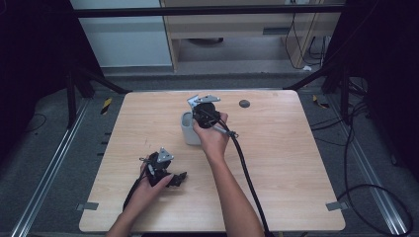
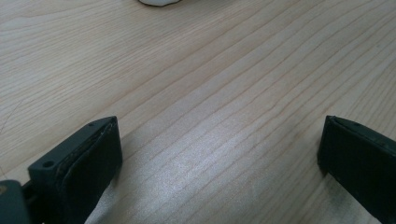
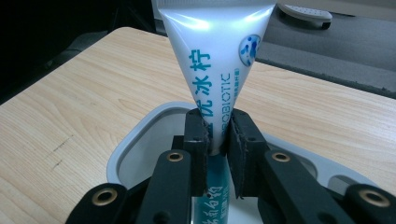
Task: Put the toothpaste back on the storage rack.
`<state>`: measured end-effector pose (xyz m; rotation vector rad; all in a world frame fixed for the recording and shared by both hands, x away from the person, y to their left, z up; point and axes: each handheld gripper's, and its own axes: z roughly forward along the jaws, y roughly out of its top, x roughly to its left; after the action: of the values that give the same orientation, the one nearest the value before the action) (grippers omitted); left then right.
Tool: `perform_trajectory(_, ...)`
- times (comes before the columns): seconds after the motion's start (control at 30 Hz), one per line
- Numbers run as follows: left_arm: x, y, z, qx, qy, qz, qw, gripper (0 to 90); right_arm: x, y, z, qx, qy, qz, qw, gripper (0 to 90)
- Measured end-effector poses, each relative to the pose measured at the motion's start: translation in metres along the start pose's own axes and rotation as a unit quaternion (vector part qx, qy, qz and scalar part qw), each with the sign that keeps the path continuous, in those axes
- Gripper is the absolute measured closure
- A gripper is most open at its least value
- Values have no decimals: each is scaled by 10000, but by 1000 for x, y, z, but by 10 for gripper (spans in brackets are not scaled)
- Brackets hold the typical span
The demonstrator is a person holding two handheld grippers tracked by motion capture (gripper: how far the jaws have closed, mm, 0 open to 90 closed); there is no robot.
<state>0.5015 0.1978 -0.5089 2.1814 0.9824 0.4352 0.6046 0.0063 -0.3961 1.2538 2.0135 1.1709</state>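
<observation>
While the left tool [image 1: 170,178] rests low at the lower left of the high view, its jaws spread wide over bare wood with nothing between them, the work sits farther up the worktop [image 1: 276,163]. In the left gripper view those two black pads stand well apart at the bottom corners of the frame, and a sliver of something white shows at the top edge.

Farther on, near the middle of the high view, the right tool [image 1: 203,112] is clamped on a toothpaste tube [image 3: 215,60], white with teal lettering. In the right gripper view the jaws pinch the tube at its narrow part, with the flat crimped end fanning out toward the top of the frame and the teal lower part pointing down into a grey holder cup [image 3: 140,135] (its rim curves round behind the jaws at lower centre). The tube looks roughly upright and already partly inside the opening.

To do this step well, I judge the tube should stay vertical and centred over the cup's mouth, be lowered slowly until its end finds the bottom, and only then be let go. The free left tool could steady the cup, which looks light enough to tip.

Beyond the cup, a small dark disc [image 1: 244,103] lies near the worktop's far edge.
</observation>
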Motion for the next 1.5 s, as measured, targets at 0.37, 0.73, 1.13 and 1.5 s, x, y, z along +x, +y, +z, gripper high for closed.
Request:
perform_trajectory(0.37,0,0,0,-1,1,0,10000,0,-2,1,1,6,16,71,10000,773)
perform_trajectory(0.73,0,0,0,1,-2,2,10000,0,-2,2,-2,-17,25,74,10000,749)
perform_trajectory(1.13,0,0,0,2,-2,2,10000,0,-4,4,-11,-40,-18,-57,10000,691)
perform_trajectory(1.5,0,0,0,4,-2,3,10000,0,-6,5,-21,-76,24,-123,9999,651)
